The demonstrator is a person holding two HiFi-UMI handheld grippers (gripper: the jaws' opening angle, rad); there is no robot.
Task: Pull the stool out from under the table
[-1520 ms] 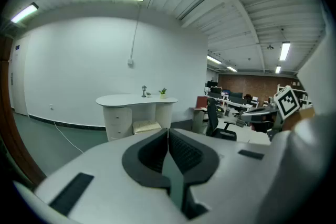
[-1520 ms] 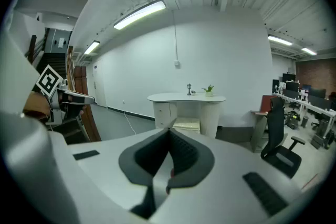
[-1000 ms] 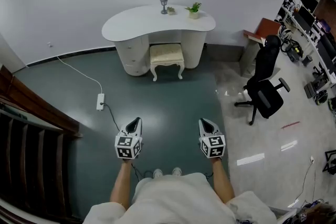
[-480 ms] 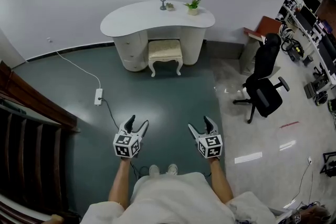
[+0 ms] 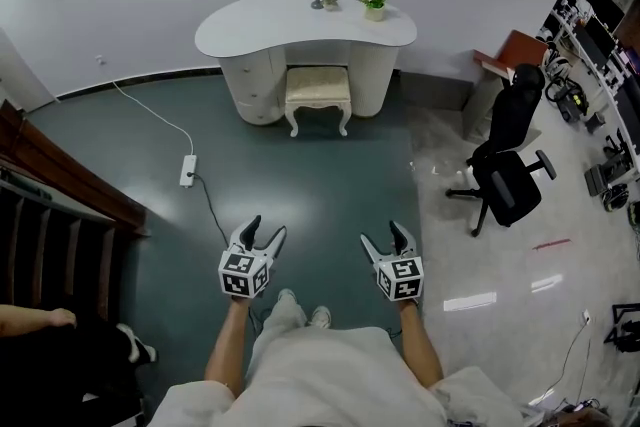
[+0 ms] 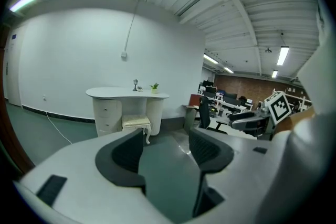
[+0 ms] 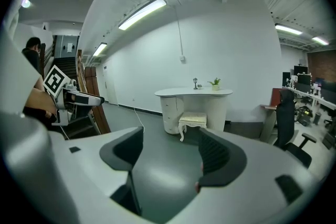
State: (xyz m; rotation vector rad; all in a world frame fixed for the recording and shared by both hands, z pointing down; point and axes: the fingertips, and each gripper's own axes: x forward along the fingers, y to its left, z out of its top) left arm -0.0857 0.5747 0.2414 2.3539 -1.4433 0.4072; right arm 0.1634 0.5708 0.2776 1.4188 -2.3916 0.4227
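Note:
A cream cushioned stool [image 5: 318, 93] with white legs stands tucked half under the white curved table [image 5: 300, 20] by the far wall. Both show small and far off in the left gripper view, stool [image 6: 135, 122] and table [image 6: 126, 93], and in the right gripper view, stool [image 7: 193, 119] and table [image 7: 194, 93]. My left gripper [image 5: 268, 227] hangs open and empty over the green floor, well short of the stool. My right gripper [image 5: 381, 233] is level with it; its jaws are wide and closing slightly, with nothing between them.
A black office chair [image 5: 505, 170] stands right of the path. A power strip [image 5: 188, 170] and its white cable lie on the floor at left. A wooden stair rail [image 5: 60, 205] runs down the left side, with a person [image 5: 60, 335] beside it. Desks with monitors line the far right.
Both grippers went from shut to open within the last second. I have stepped a little forward, and a person has come into view at the lower left.

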